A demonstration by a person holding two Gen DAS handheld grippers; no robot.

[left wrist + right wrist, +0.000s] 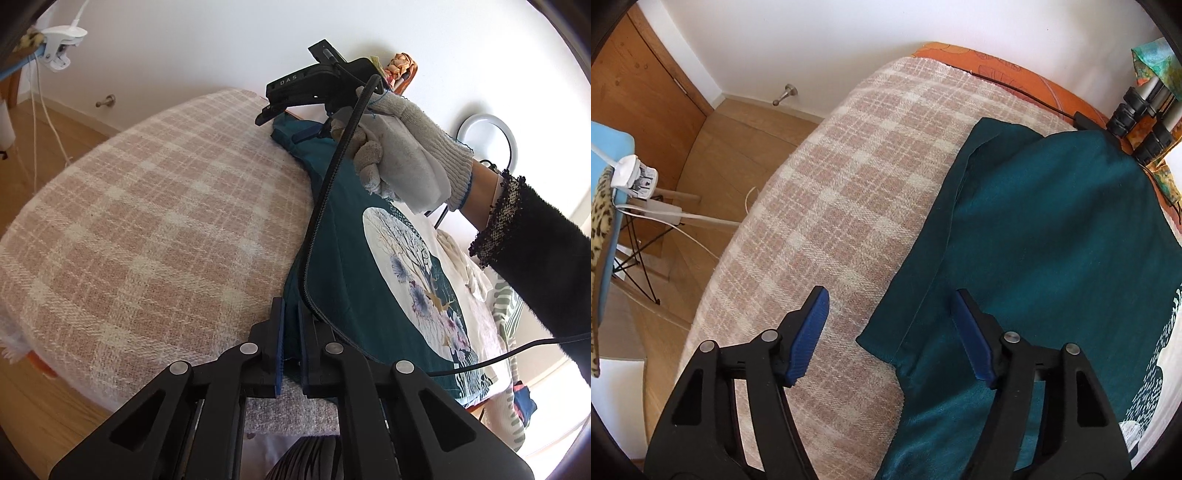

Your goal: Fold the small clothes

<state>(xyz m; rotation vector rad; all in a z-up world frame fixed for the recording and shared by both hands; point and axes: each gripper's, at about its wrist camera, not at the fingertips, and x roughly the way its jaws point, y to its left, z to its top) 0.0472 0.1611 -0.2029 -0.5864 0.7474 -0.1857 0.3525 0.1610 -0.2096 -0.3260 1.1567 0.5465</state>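
A dark teal t-shirt [347,266] with a round white floral print lies flat on a pink and cream plaid blanket [147,221]. My left gripper [290,314] is shut on the shirt's near side edge. In the left wrist view my right gripper [291,125], held by a gloved hand, hovers over the shirt's far sleeve. In the right wrist view the shirt [1052,229] fills the right half and my right gripper [890,299] is open, its blue pads either side of the short sleeve's edge, just above the cloth.
Other light clothes [476,273] lie beside the shirt. A black cable [325,206] crosses the shirt. An orange cover [1008,70] and tripod legs [1141,118] sit at the bed's far edge. A chair with a clamp [631,173] stands on the wooden floor at left.
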